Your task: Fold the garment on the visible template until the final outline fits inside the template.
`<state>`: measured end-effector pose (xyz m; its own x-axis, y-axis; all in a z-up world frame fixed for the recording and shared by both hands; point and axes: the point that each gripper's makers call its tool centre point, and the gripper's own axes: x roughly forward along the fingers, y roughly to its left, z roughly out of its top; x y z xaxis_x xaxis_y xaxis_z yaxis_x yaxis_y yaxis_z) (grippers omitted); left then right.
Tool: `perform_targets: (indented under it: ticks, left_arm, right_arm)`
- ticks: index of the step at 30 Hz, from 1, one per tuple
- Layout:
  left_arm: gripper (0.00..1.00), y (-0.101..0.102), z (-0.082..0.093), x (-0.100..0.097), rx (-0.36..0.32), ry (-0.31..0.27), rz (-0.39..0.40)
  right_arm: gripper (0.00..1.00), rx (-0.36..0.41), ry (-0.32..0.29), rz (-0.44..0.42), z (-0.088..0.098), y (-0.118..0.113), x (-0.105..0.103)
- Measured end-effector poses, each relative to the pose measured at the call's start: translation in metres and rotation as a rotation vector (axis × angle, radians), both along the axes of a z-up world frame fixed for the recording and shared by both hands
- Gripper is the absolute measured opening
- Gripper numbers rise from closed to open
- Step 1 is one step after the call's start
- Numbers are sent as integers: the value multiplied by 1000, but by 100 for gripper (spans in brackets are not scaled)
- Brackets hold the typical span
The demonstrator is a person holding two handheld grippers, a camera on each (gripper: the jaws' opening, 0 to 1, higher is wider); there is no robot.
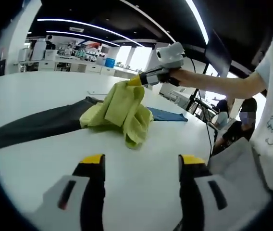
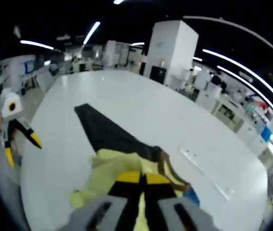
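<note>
A yellow-green garment (image 1: 122, 111) lies bunched on the white table (image 1: 40, 86), partly over a long dark template (image 1: 40, 122) whose blue end (image 1: 167, 115) pokes out beyond the cloth. In the left gripper view, the right gripper (image 1: 137, 81) pinches the garment's top edge and holds it raised above the template, with a person's hand (image 1: 187, 74) behind it. The left gripper (image 1: 140, 166) hovers above bare table on the near side of the template, jaws spread wide and holding nothing. In the right gripper view, the right gripper (image 2: 143, 179) has its jaws closed together on yellow cloth (image 2: 103, 180), the template (image 2: 103, 130) stretching away beyond it, and the left gripper (image 2: 21, 147) hangs off to the template's side, jaws apart.
</note>
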<state>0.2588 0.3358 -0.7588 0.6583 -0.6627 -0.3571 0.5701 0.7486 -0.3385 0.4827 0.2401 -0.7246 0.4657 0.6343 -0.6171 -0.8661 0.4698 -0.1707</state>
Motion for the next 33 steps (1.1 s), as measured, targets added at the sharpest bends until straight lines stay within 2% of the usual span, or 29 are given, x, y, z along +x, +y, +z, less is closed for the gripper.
perform_targets:
  ticks: [9, 11, 14, 25, 30, 33]
  left_arm:
    - [54, -8, -5, 7, -16, 15, -9]
    - [53, -12, -5, 7, -22, 16, -16]
    - [52, -15, -8, 7, -19, 23, -25]
    - [49, -12, -10, 10, -30, 39, -23]
    - [49, -11, -11, 9, -31, 44, -22]
    - [49, -11, -12, 10, -29, 46, -26]
  right_arm:
    - [0, -43, 34, -48, -29, -4, 24]
    - [0, -53, 40, -54, -34, -7, 21]
    - [0, -61, 59, -61, -45, -8, 28]
    - [0, -140, 97, -61, -79, -9, 40]
    - [0, -160, 89, -43, -81, -10, 35]
    - [0, -146, 94, -47, -79, -9, 34]
